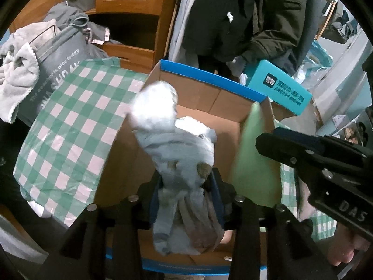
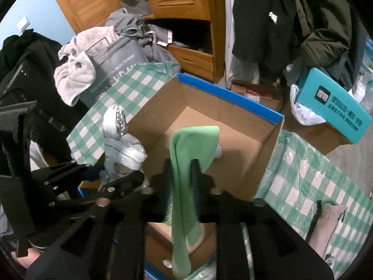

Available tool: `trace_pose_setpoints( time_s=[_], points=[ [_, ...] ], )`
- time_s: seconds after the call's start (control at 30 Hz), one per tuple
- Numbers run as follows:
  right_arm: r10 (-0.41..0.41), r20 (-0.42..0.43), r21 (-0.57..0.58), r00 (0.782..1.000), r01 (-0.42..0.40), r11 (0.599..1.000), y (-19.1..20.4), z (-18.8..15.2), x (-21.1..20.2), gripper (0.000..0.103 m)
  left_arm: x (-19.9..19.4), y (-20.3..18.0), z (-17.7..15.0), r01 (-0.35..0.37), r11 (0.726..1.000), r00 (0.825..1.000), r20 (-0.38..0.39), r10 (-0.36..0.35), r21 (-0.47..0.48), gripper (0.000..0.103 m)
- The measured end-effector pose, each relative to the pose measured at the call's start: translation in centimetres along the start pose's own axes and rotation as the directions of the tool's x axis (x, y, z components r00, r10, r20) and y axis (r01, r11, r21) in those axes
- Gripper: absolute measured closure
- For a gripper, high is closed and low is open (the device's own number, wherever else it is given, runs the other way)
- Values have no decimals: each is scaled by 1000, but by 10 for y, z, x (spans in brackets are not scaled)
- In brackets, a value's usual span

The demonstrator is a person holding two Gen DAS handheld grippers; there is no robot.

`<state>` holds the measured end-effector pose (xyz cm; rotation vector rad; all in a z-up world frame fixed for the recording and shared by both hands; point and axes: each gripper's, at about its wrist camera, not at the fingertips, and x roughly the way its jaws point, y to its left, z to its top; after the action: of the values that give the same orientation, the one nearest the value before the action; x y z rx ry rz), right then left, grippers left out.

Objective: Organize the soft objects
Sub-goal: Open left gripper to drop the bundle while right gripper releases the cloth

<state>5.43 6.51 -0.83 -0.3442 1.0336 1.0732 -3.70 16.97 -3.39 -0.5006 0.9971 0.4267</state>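
My left gripper is shut on a bundle of pale grey socks and holds it over the open cardboard box with a blue rim. My right gripper is shut on a green sock, which hangs over the same box. The grey bundle also shows at the left in the right wrist view, and the green sock at the right in the left wrist view. A white item lies on the box floor.
A green-and-white checked cloth lies under and around the box. A grey laundry bag with towels draped on it stands at the back left. A teal box sits at the right. A wooden wardrobe and hanging coats stand behind.
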Motion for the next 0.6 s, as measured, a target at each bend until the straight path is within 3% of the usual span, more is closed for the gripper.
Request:
trace_pose_setpoints(
  time_s=[0.1, 0.27, 0.6],
  points=[
    [-19, 6, 11, 1000, 19, 1000, -5, -1, -2, 53, -3, 0, 1, -5, 1000, 1000, 10, 5, -2, 52],
    [-34, 17, 15, 999, 34, 999, -7, -2, -8, 48, -8, -4, 2, -1, 1000, 1000, 24, 1, 11, 46],
    [-61, 37, 13, 997, 61, 998, -13, -9, -23, 47, -15, -17, 1, 7, 999, 999, 36, -9, 40, 45]
  ],
)
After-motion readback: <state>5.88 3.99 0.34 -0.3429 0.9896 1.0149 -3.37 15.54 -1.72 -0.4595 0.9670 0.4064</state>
